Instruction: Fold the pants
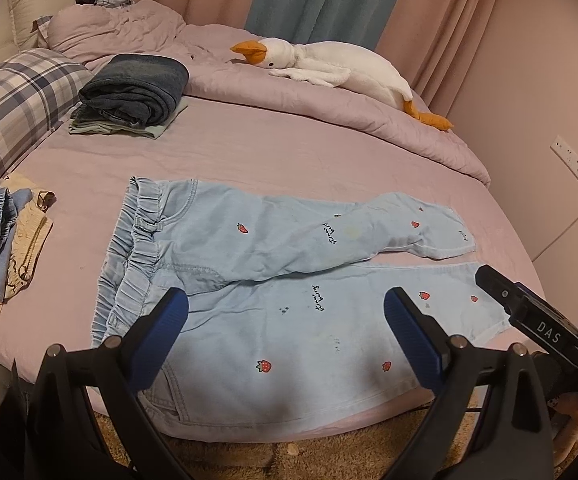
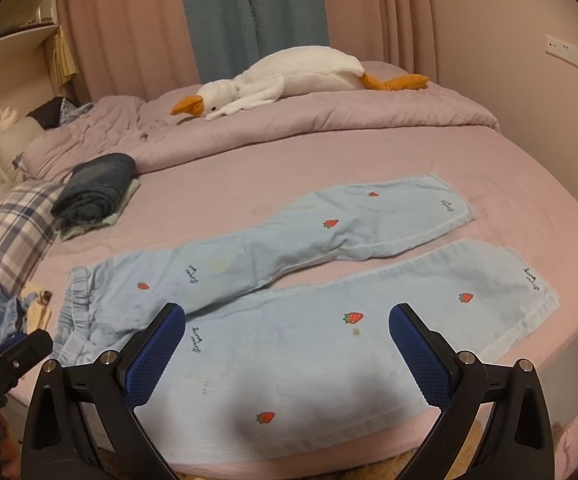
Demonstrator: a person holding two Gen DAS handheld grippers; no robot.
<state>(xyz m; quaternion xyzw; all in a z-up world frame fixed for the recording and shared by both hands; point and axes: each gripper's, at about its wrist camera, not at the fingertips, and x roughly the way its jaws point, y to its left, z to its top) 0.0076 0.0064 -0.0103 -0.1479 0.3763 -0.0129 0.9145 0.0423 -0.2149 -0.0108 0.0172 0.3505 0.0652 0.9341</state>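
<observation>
Light blue pants (image 1: 273, 280) with small strawberry prints lie spread flat on the pink bed, waistband to the left, both legs running right; they also show in the right wrist view (image 2: 309, 304). The far leg bends slightly over the near one near the crotch. My left gripper (image 1: 285, 320) is open and empty, hovering above the near leg by the waistband. My right gripper (image 2: 287, 332) is open and empty, hovering above the near leg further toward the hem. The right gripper's body (image 1: 537, 316) shows at the right of the left wrist view.
A folded stack of dark jeans (image 1: 133, 92) sits at the back left. A heap of unfolded clothes (image 1: 1, 236) lies at the left edge. A plush goose (image 1: 329, 68) rests on the rolled quilt (image 1: 329, 120). A plaid pillow (image 1: 13, 108) is left. Carpet (image 1: 289, 456) lies below the bed edge.
</observation>
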